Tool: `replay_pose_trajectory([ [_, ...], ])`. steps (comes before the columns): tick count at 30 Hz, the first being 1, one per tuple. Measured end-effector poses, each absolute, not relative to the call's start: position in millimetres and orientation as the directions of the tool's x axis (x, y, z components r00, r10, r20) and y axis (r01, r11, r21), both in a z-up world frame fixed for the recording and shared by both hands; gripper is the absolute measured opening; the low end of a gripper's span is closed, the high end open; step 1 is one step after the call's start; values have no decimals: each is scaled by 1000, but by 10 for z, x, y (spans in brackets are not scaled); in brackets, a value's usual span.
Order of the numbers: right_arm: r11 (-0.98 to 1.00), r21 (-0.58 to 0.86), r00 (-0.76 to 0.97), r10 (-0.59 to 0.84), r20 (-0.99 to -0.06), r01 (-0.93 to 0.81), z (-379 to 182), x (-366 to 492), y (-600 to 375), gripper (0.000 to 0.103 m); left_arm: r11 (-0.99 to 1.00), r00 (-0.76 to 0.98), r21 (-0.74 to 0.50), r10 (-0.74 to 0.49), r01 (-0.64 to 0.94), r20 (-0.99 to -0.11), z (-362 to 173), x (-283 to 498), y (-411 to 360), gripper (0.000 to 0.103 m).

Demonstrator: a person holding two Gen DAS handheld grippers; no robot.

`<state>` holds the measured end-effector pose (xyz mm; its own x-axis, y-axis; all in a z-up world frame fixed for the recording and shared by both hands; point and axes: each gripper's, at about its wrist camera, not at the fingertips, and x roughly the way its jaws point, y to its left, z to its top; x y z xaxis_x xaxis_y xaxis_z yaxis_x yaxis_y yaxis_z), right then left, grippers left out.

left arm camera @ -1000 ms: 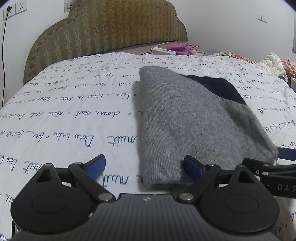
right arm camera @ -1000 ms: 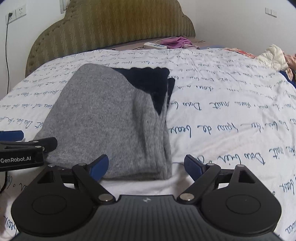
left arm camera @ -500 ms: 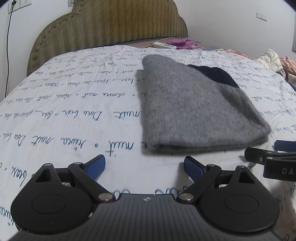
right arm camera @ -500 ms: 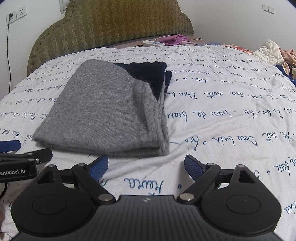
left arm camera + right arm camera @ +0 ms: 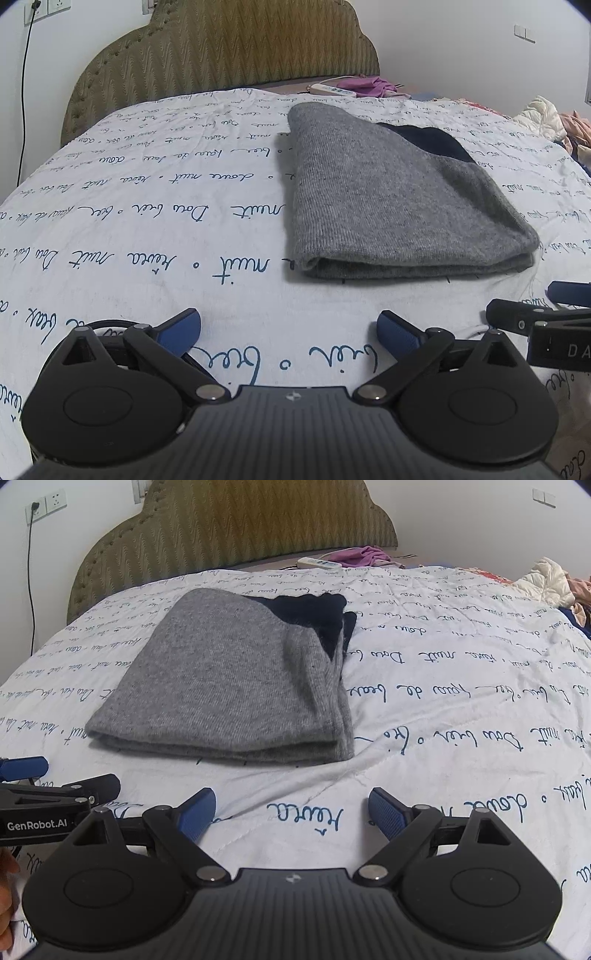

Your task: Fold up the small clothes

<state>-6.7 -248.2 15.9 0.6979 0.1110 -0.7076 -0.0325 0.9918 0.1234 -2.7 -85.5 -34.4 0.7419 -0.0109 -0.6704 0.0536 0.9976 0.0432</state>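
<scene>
A grey knit garment with a dark navy part lies folded flat on the bed; it also shows in the right wrist view. My left gripper is open and empty, hovering over the quilt a short way in front of the garment's near fold. My right gripper is open and empty, just in front of the garment's near right corner. Each gripper shows at the edge of the other's view: the right one and the left one.
The bed has a white quilt with blue script and an olive padded headboard. A remote and purple cloth lie by the headboard. A pile of clothes sits at the far right. A wall socket with a cable is at the left.
Both grippers have pulled back from the folded garment toward the near side of the bed, open and empty. The garment lies still.
</scene>
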Motion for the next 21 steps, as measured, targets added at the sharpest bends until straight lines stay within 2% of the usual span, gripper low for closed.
replay_pose_trajectory([
  [16,995,90,716,93,-692,-43,74,-101,-2468,102,997,756,61,9,41,-654,-397,-83,-899,103],
  [21,995,92,715,98,-693,-48,81,-98,-2492,103,998,758,52,5,39,-652,-404,-83,-887,103],
])
